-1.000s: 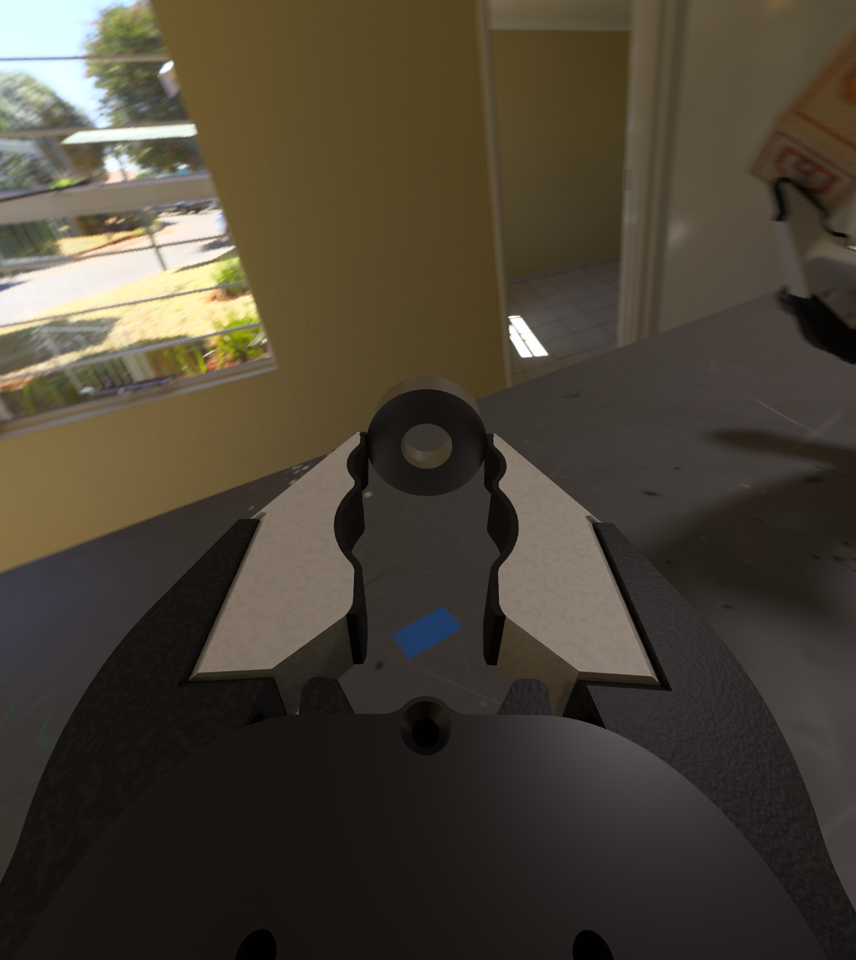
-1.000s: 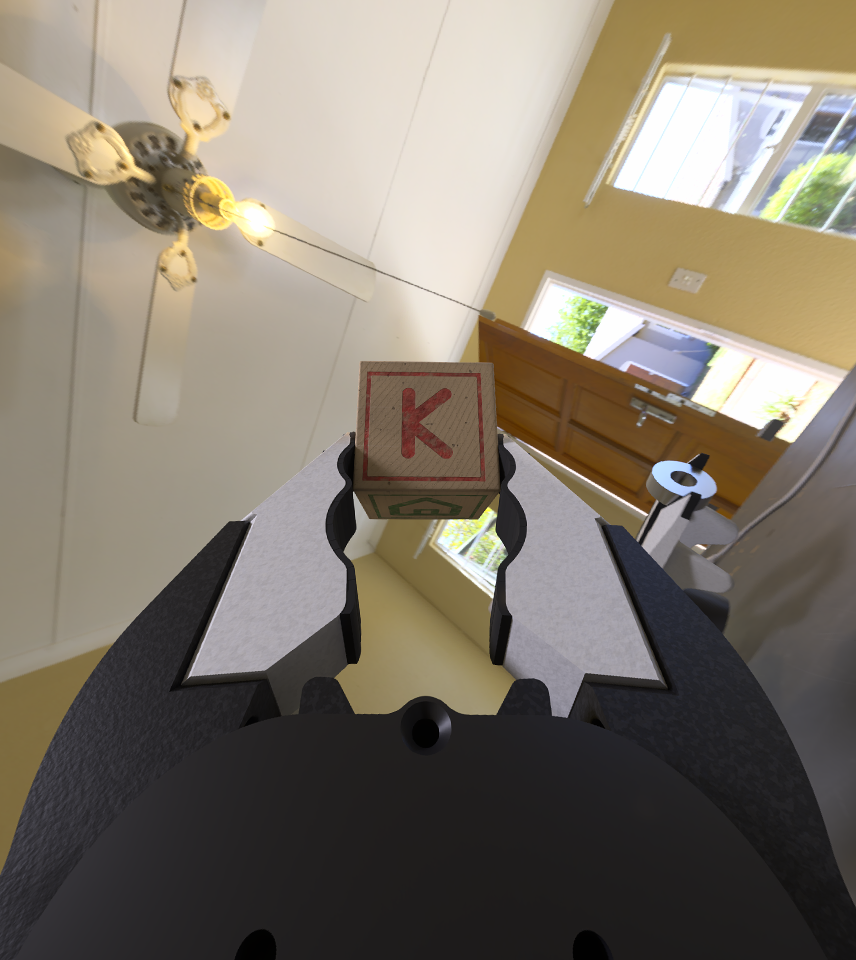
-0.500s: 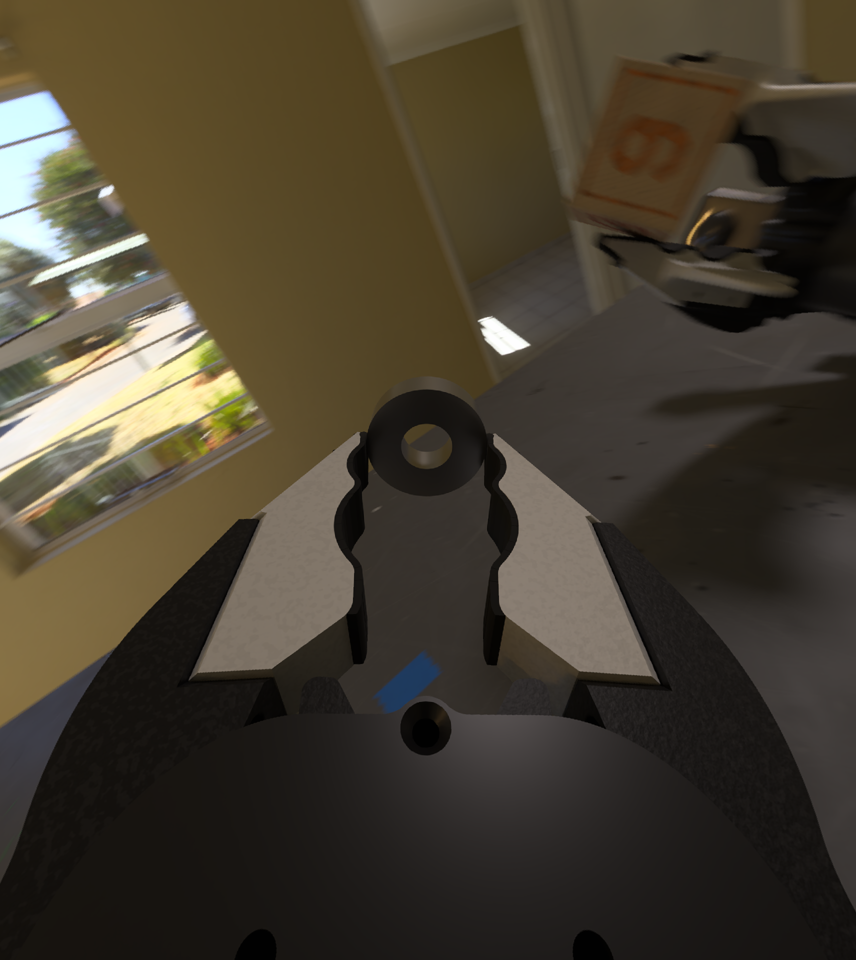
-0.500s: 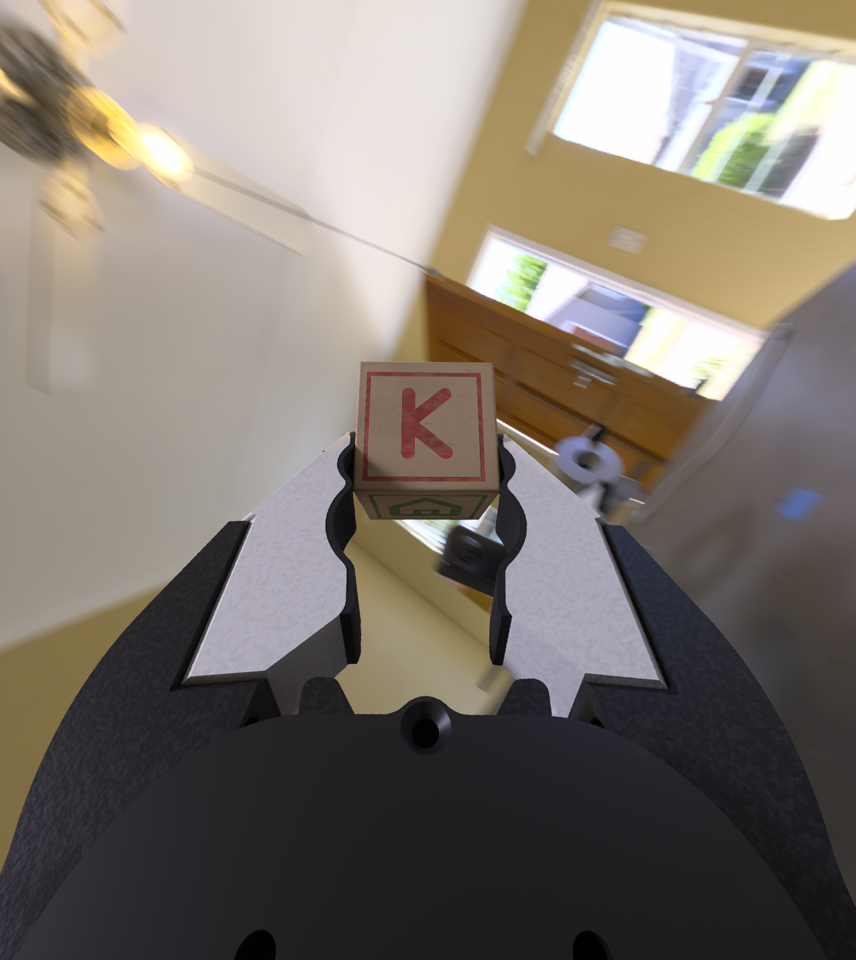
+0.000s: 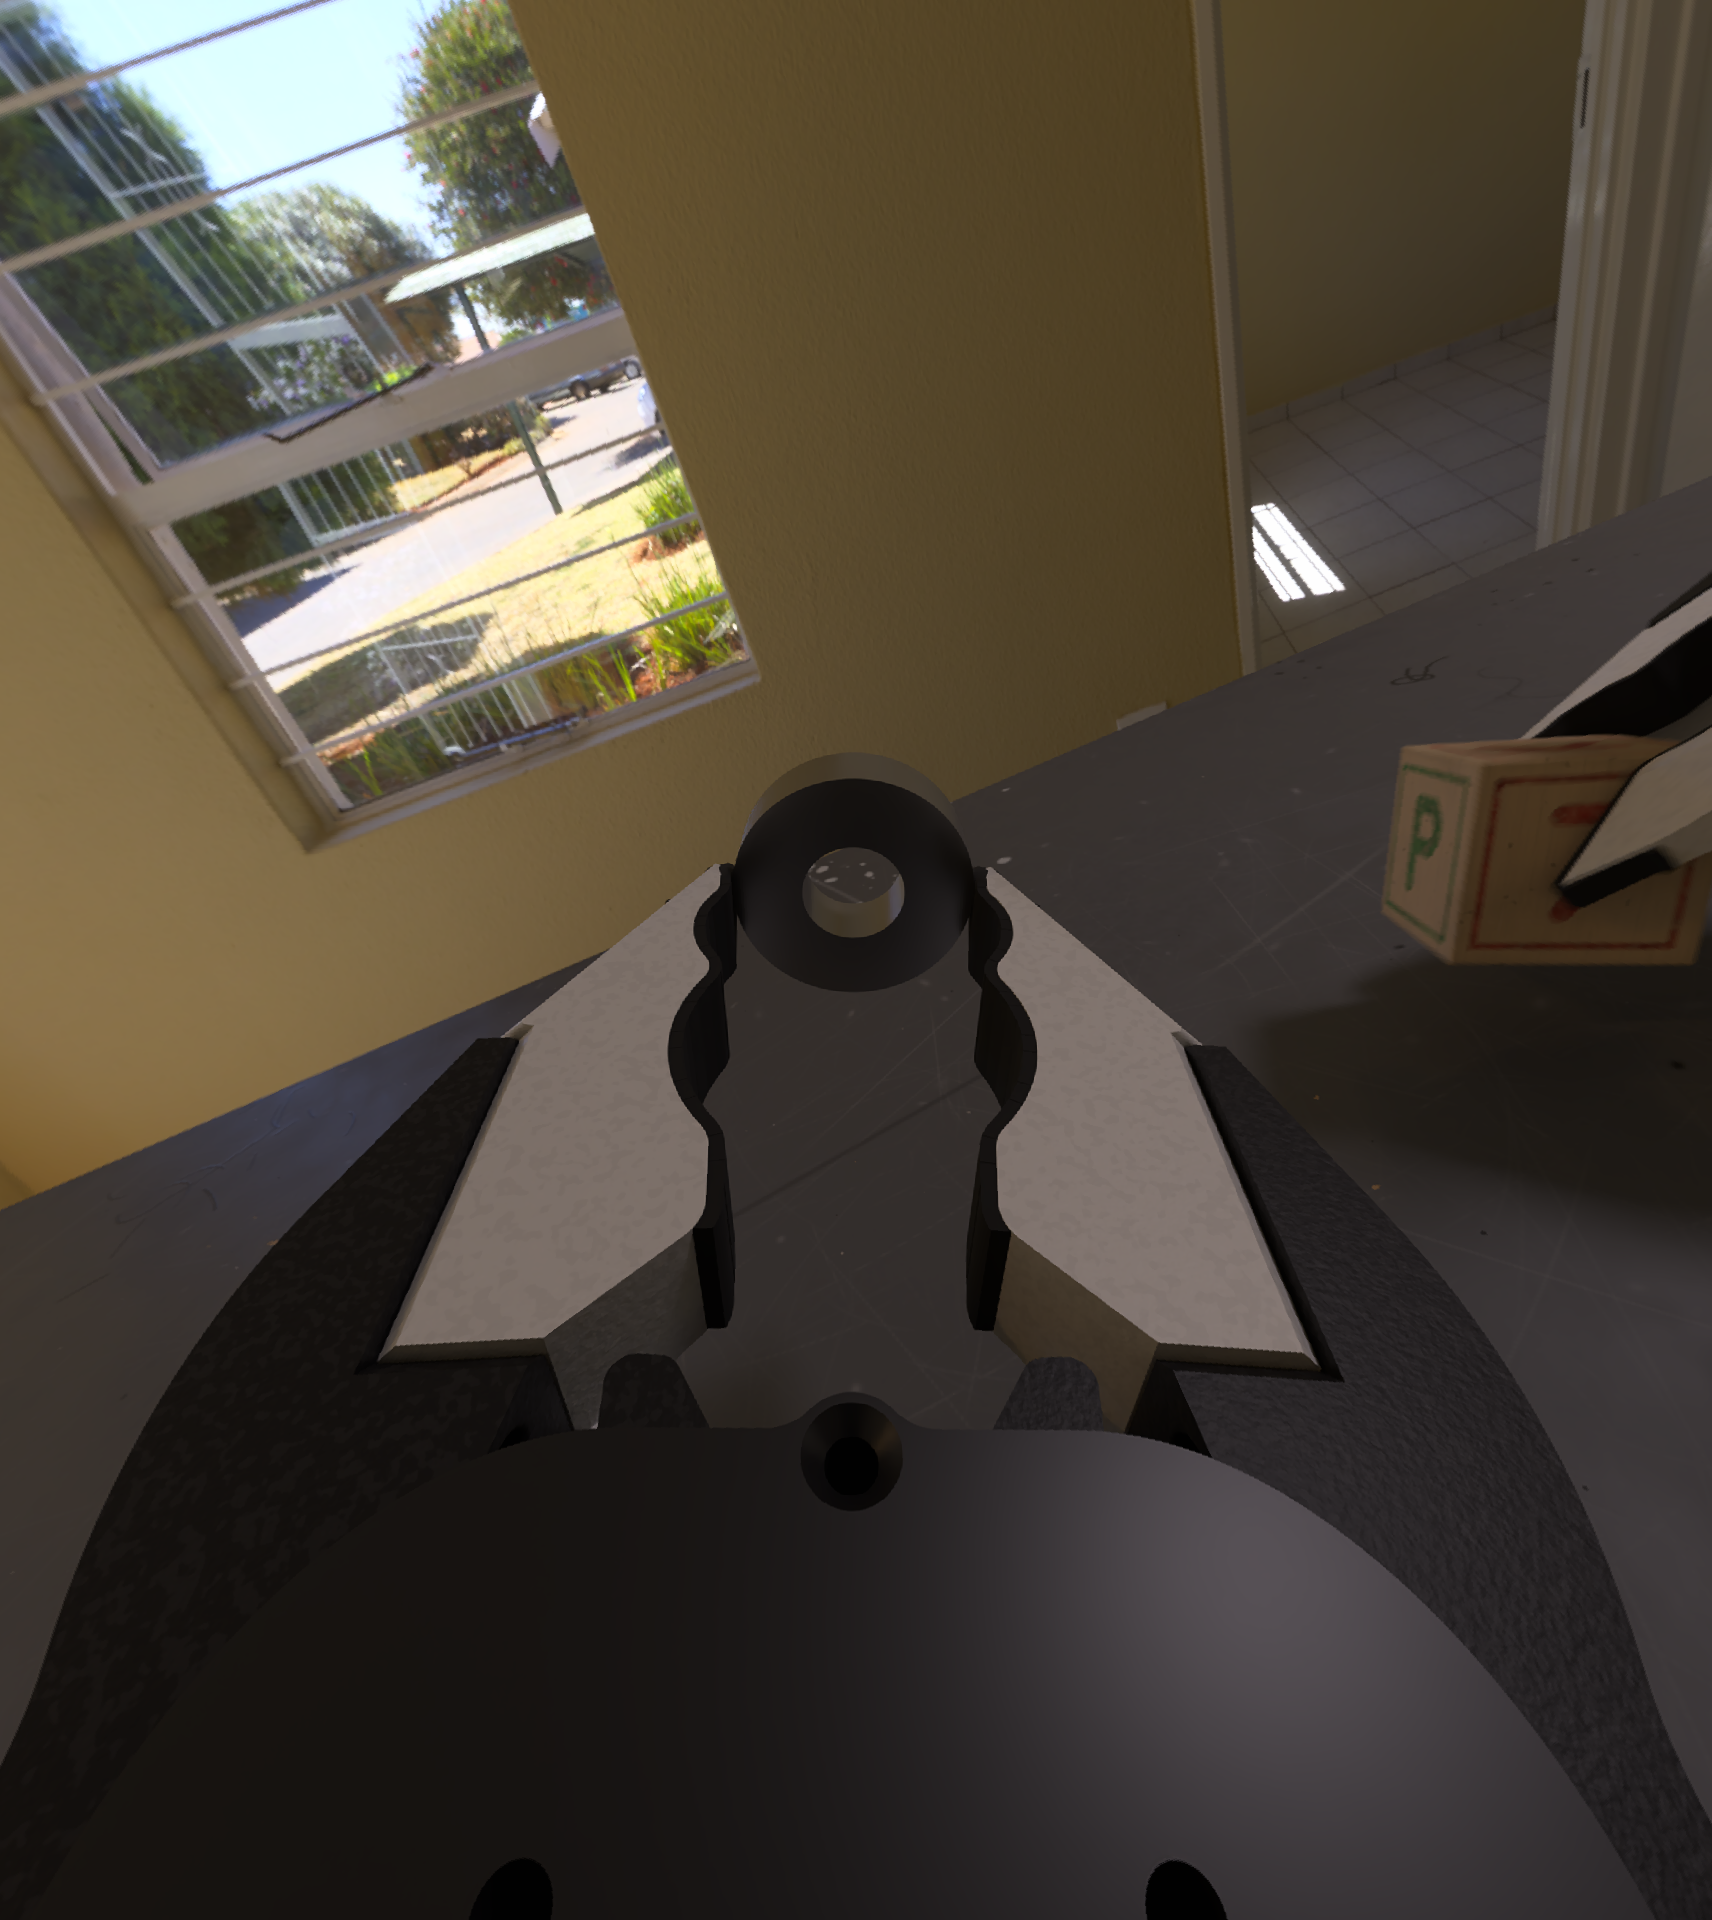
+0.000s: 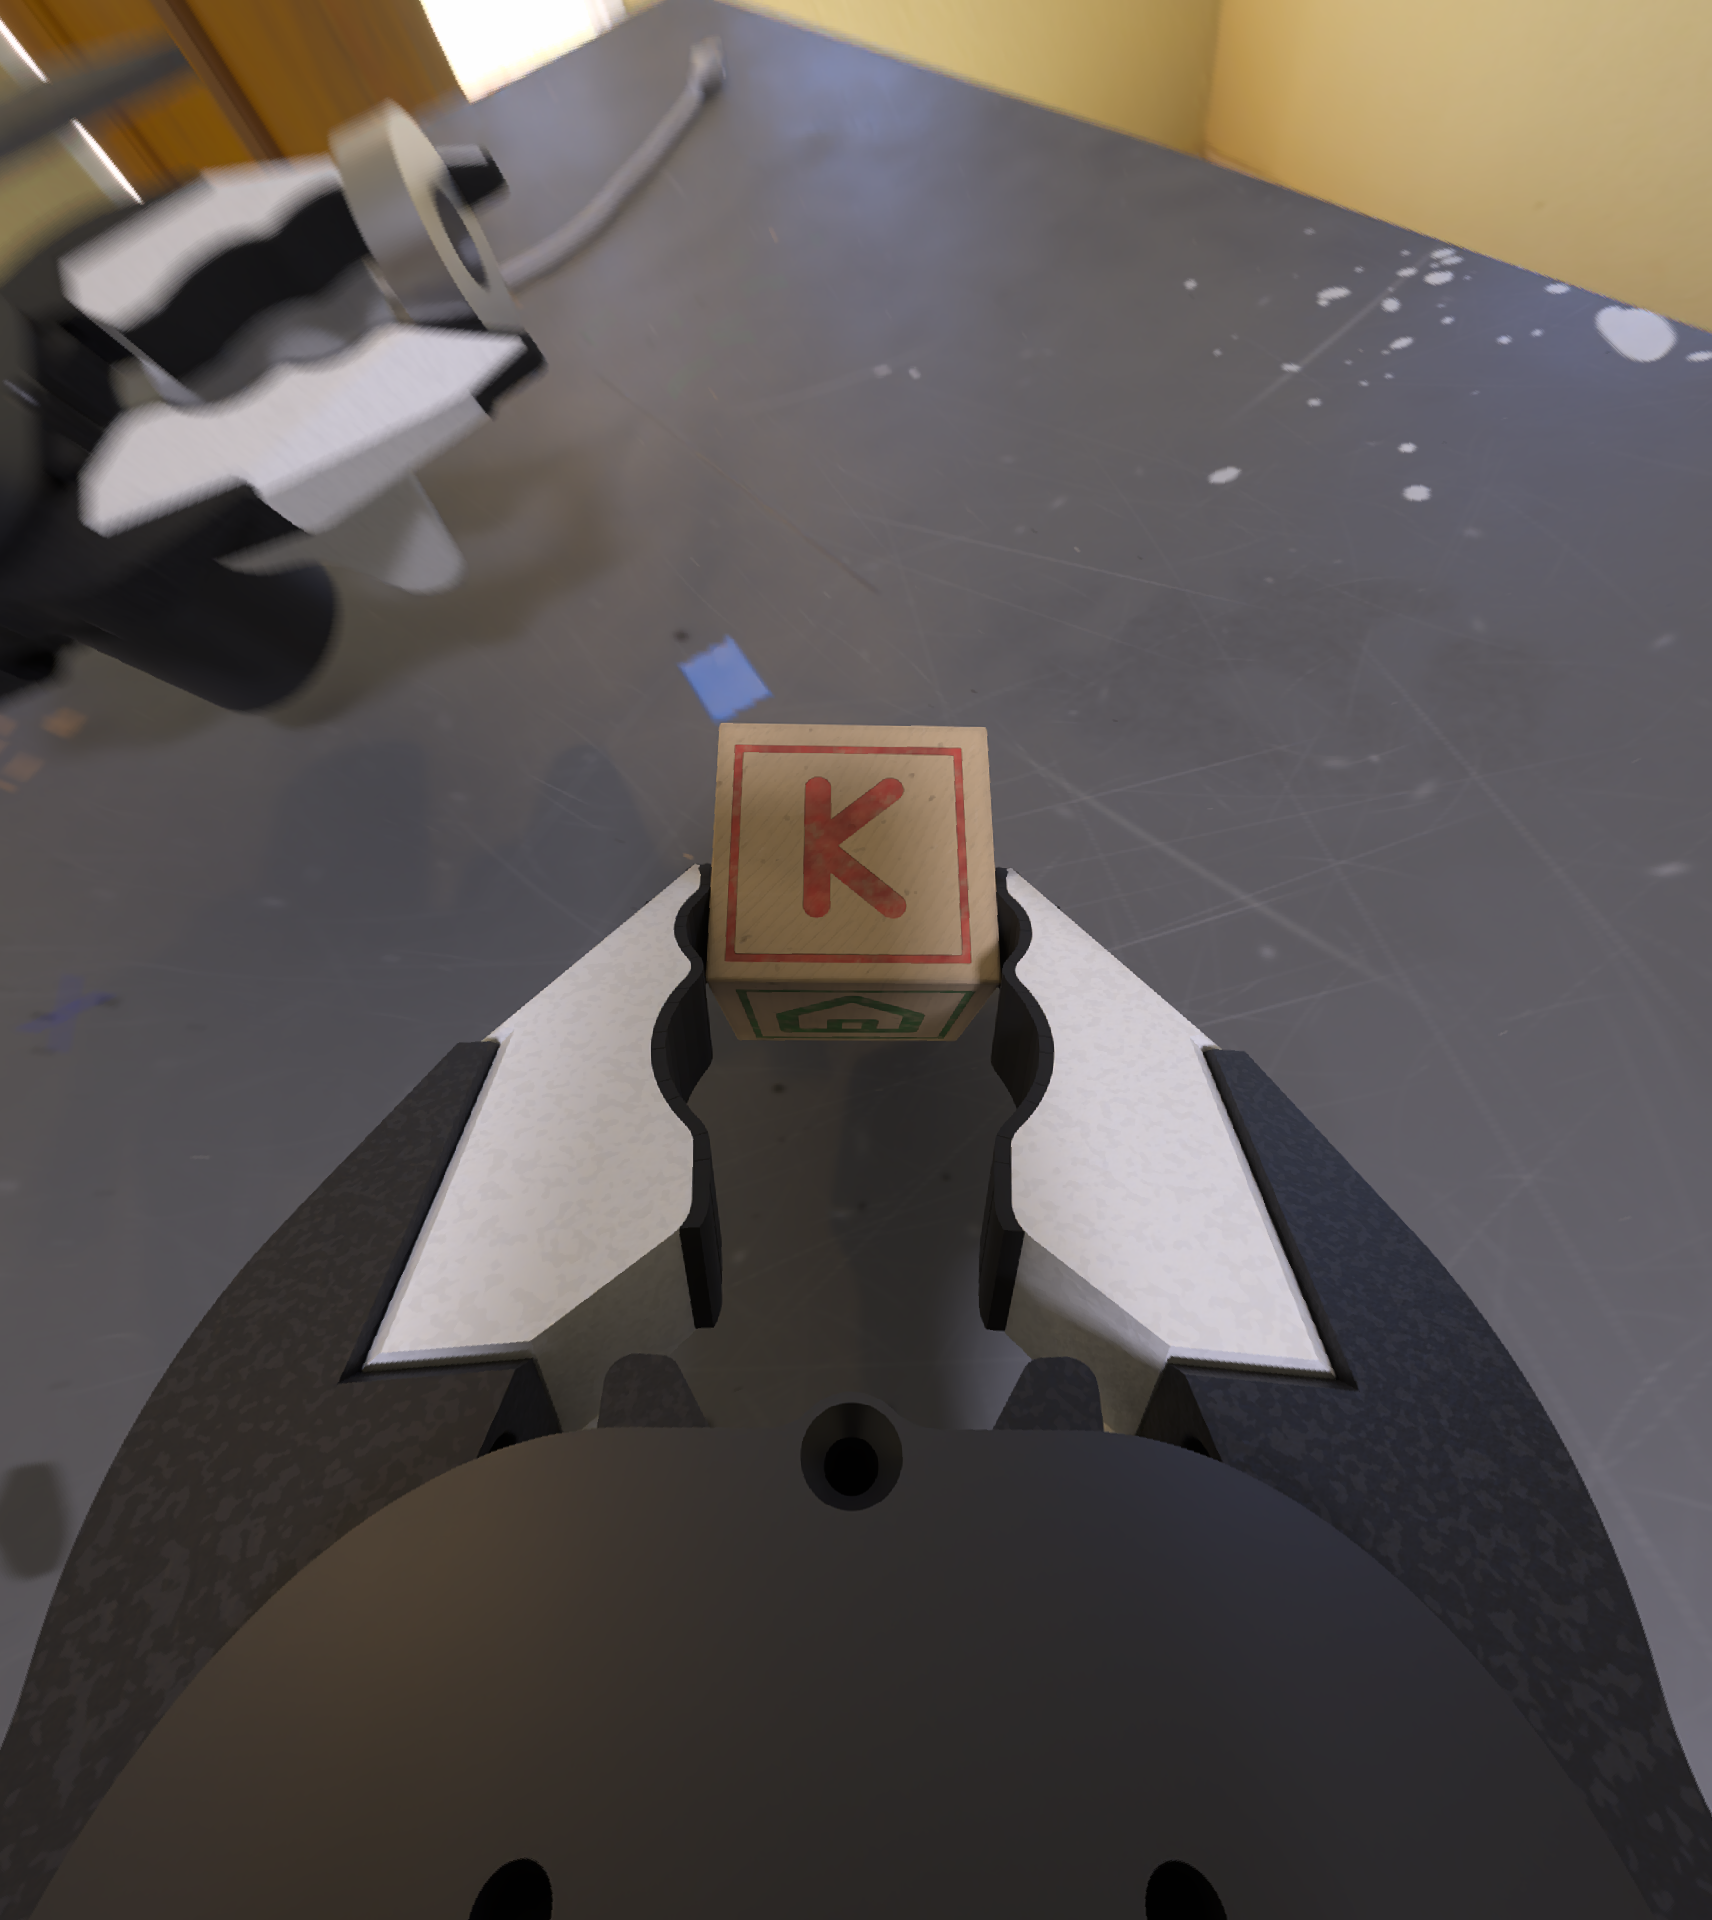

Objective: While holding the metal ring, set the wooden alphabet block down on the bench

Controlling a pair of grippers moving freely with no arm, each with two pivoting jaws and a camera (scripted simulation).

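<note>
My left gripper (image 5: 852, 904) is shut on a dark metal ring (image 5: 779, 925), held upright at its fingertips above the grey bench (image 5: 1299, 1195). My right gripper (image 6: 852, 925) is shut on the wooden alphabet block (image 6: 852, 862), with red and green markings, and points down at the bench (image 6: 1247, 727). The block hangs a little above the surface. In the left wrist view the block (image 5: 1527, 862) and the right gripper's fingers (image 5: 1683, 810) show at the right edge. In the right wrist view the left gripper (image 6: 478, 270) with the ring (image 6: 436, 218) shows blurred at upper left.
A blue tape patch (image 6: 724, 677) lies on the bench just beyond the block. A grey cable (image 6: 623, 177) lies at the far end. White paint specks (image 6: 1631, 332) mark the right side. A yellow wall and window (image 5: 312, 468) stand past the bench edge.
My right gripper has swung from pointing up at the ceiling to pointing down at the bench, lowering the block close to the surface. My left gripper has shifted but keeps the ring.
</note>
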